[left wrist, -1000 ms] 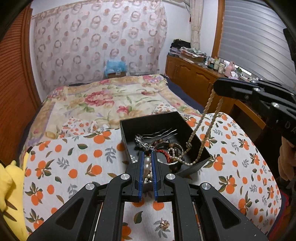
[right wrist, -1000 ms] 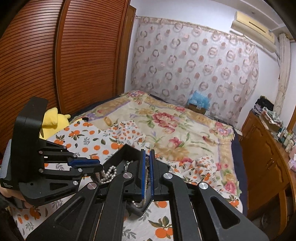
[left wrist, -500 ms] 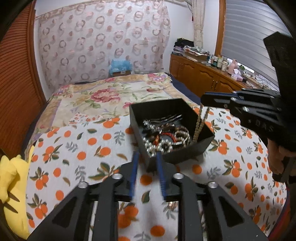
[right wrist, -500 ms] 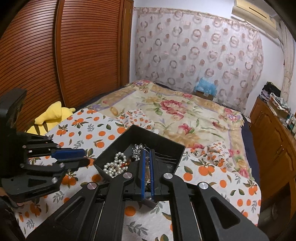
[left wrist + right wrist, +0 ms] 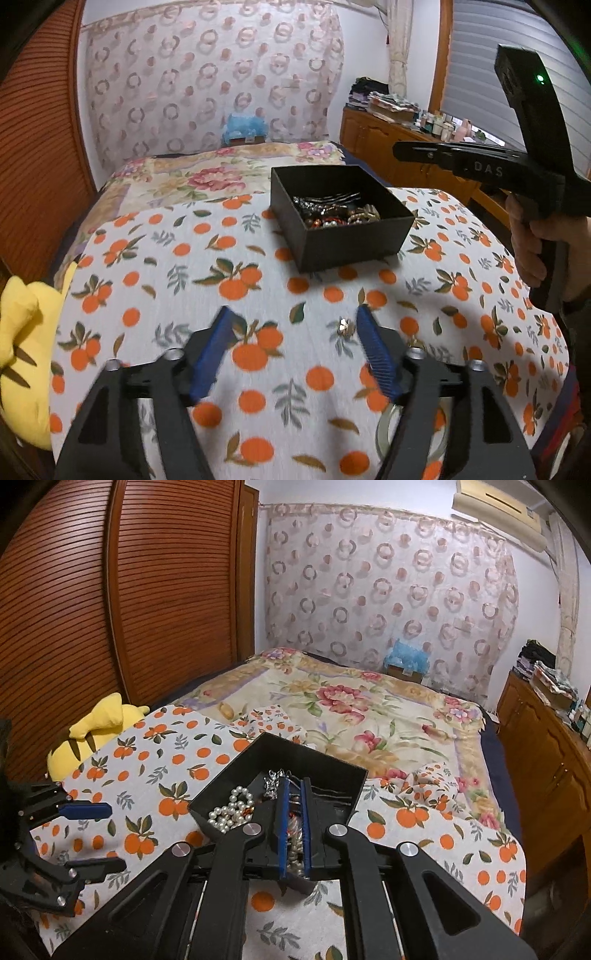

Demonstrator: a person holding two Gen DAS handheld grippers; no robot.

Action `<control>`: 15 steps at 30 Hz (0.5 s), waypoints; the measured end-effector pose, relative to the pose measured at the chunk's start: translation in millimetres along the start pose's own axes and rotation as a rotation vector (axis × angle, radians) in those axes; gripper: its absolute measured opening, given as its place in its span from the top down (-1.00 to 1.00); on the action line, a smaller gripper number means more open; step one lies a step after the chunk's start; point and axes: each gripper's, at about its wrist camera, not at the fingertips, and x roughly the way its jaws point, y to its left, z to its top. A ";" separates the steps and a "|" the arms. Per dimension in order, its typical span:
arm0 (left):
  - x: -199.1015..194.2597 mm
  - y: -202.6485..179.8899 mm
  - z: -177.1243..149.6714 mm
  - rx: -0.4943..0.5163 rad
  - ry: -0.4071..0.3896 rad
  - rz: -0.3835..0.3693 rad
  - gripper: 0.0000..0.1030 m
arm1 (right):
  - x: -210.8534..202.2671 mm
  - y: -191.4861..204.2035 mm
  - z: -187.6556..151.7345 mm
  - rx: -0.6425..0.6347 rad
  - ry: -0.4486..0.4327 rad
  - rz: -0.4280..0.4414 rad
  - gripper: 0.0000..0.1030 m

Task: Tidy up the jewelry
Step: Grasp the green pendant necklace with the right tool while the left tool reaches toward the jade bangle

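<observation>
A black open box (image 5: 343,229) full of mixed jewelry stands on the orange-print cloth (image 5: 166,266); it also shows in the right wrist view (image 5: 314,764) with a white pearl string (image 5: 231,810) inside. My left gripper (image 5: 293,314) is open and empty, low over the cloth in front of the box. A small metal earring (image 5: 343,326) lies on the cloth next to its right finger. My right gripper (image 5: 294,786) hovers above the box with its jaws a narrow gap apart; beads show through the gap, and I cannot tell whether it grips them.
A yellow plush toy (image 5: 22,332) lies at the cloth's left edge. A clear ring (image 5: 395,428) lies on the cloth under my left gripper's right finger. A floral bedspread (image 5: 369,709) lies beyond, and a wooden dresser (image 5: 546,746) stands to the right.
My left gripper let go of the pearl string in the box, opened wide and pulled back toward me. The beige bead necklace hanging from my right gripper went down into the box.
</observation>
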 end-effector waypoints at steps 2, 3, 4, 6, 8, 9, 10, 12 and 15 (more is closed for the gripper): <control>-2.0 -1.1 -6.1 -0.002 0.007 -0.002 -0.40 | -7.8 3.3 -7.2 -0.004 -0.003 0.000 0.84; -2.7 -1.9 -8.9 -0.002 0.011 0.000 -0.44 | -12.4 5.5 -12.9 -0.002 -0.001 0.006 0.84; -4.3 -2.7 -13.0 0.001 0.012 0.002 -0.46 | -16.0 8.5 -18.7 -0.001 0.003 0.019 0.83; -6.8 -2.7 -18.1 -0.001 0.013 0.002 -0.50 | -23.3 17.3 -32.1 -0.011 0.014 0.043 0.78; -8.2 -0.7 -23.6 -0.006 0.018 -0.002 -0.51 | -29.3 29.1 -47.3 -0.028 0.030 0.069 0.66; -8.6 0.5 -26.1 -0.009 0.022 0.001 -0.56 | -30.6 33.7 -53.4 -0.033 0.038 0.080 0.56; -8.5 0.5 -27.5 -0.009 0.024 0.006 -0.60 | -31.7 38.6 -58.4 -0.035 0.045 0.090 0.53; -9.3 1.8 -31.3 -0.010 0.027 0.016 -0.68 | -33.3 48.6 -69.1 -0.041 0.060 0.118 0.53; -10.2 5.2 -36.7 -0.022 0.036 0.013 -0.74 | -31.3 63.7 -83.5 -0.068 0.101 0.160 0.53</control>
